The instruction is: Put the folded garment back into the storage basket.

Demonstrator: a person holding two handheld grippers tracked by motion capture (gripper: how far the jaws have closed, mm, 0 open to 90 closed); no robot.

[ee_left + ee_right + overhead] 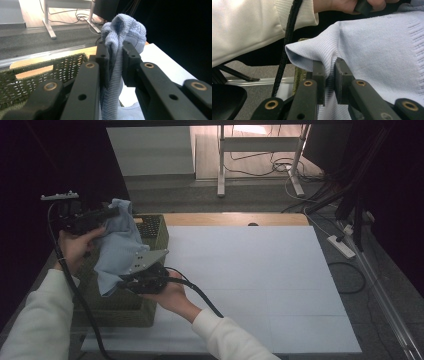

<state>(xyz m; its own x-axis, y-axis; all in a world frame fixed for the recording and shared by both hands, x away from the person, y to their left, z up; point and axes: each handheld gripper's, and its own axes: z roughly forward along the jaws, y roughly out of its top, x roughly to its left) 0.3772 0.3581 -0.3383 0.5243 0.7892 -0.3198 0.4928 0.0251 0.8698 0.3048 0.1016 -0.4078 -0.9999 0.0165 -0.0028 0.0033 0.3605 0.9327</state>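
A light blue knitted garment (117,247) hangs above the woven olive basket (156,234) at the table's left edge. My left gripper (116,210) is shut on its top fold; in the left gripper view the knit (113,60) bunches up between the black pads. My right gripper (125,281) is lower down, shut on the garment's lower edge; in the right gripper view the cloth (372,52) is pinched between the pads with a fold sticking out to the left. The grey plate (145,260) of the right gripper sits against the cloth.
A white mat (250,285) covers the table to the right of the basket. A wooden strip (235,219) runs along the far edge. Beyond it are a table frame (260,150), floor cables and a power strip (341,246). Dark curtains stand on both sides.
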